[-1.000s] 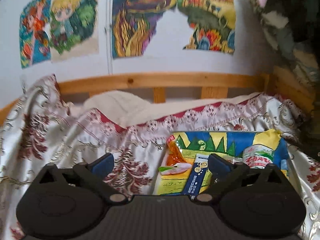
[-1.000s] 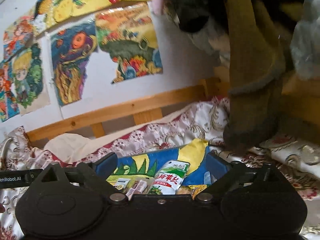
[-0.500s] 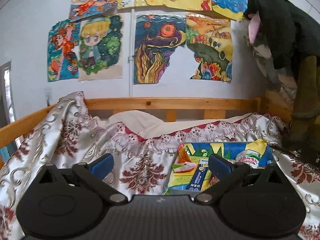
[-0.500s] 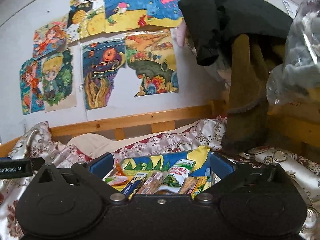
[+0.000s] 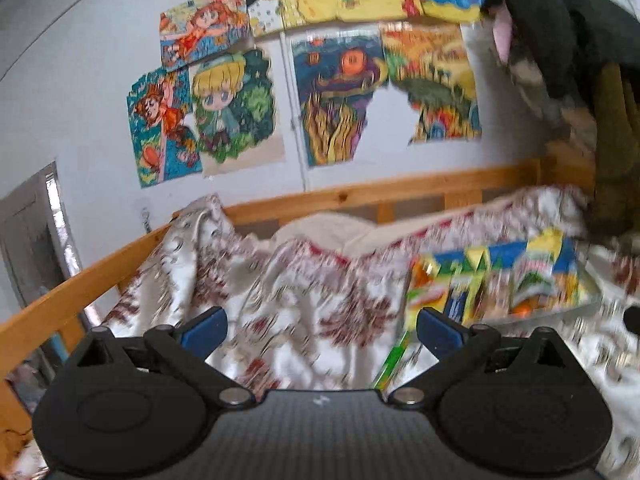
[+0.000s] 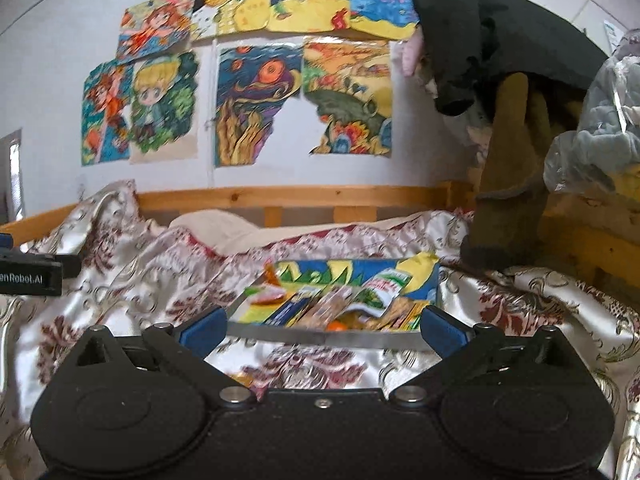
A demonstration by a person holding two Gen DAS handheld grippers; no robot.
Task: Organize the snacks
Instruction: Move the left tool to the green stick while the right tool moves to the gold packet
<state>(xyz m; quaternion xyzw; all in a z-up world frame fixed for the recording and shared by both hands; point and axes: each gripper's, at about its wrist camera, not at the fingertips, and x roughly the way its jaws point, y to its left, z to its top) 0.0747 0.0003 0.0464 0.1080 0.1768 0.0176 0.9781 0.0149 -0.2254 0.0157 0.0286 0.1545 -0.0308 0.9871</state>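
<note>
A clear box with a colourful blue and yellow lining sits on the patterned bed cover and holds several snack packets, among them a green and white packet. In the left wrist view the box is at the right, blurred, with a green strip just in front of it. My left gripper is open and empty above the cover, left of the box. My right gripper is open and empty, back from the box's near wall.
A wooden bed rail runs behind the cover. Drawings hang on the white wall. Dark and brown clothes hang at the right over the bed corner. The left gripper's side shows at the left edge.
Both grippers have pulled back and up from the box, which now looks smaller and farther. The left view has swung left and is blurred. Both stay open.
</note>
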